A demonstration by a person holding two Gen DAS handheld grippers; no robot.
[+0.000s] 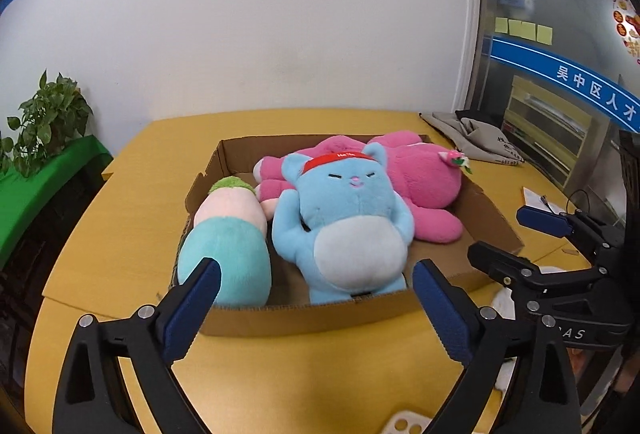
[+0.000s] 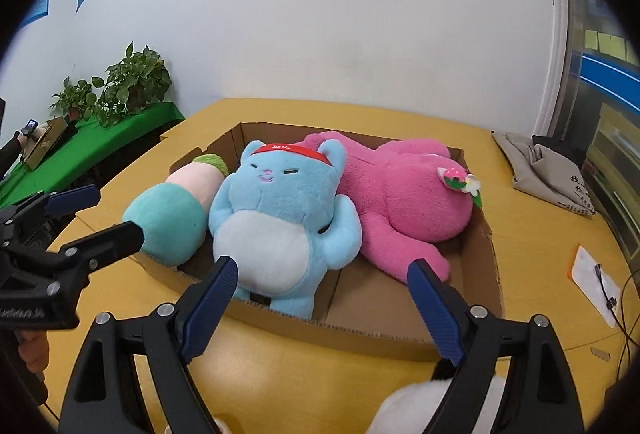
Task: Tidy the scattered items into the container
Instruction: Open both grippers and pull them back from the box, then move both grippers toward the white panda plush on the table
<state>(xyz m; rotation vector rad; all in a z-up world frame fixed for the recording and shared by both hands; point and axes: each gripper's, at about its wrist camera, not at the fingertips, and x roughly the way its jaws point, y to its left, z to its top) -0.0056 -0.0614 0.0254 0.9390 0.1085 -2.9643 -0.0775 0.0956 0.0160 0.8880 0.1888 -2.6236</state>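
A shallow cardboard box (image 1: 312, 316) (image 2: 360, 330) sits on the yellow table. In it lie a blue cat plush with a red headband (image 1: 348, 218) (image 2: 280, 222), a pink plush (image 1: 424, 182) (image 2: 404, 198) and a teal-and-pink plush with a green top (image 1: 230, 234) (image 2: 172, 222). My left gripper (image 1: 316, 310) is open and empty just before the box's near wall; it also shows in the right wrist view (image 2: 100, 214). My right gripper (image 2: 320, 306) is open and empty over the near wall, with a white plush (image 2: 420, 410) below it. It also shows in the left wrist view (image 1: 524, 238).
A grey cloth bag (image 1: 476, 142) (image 2: 548, 170) lies at the table's far right. A white paper with a cable (image 2: 596, 282) lies at the right edge. Potted plants (image 2: 120, 86) stand on a green-covered bench (image 1: 24, 190) to the left. A white wall is behind.
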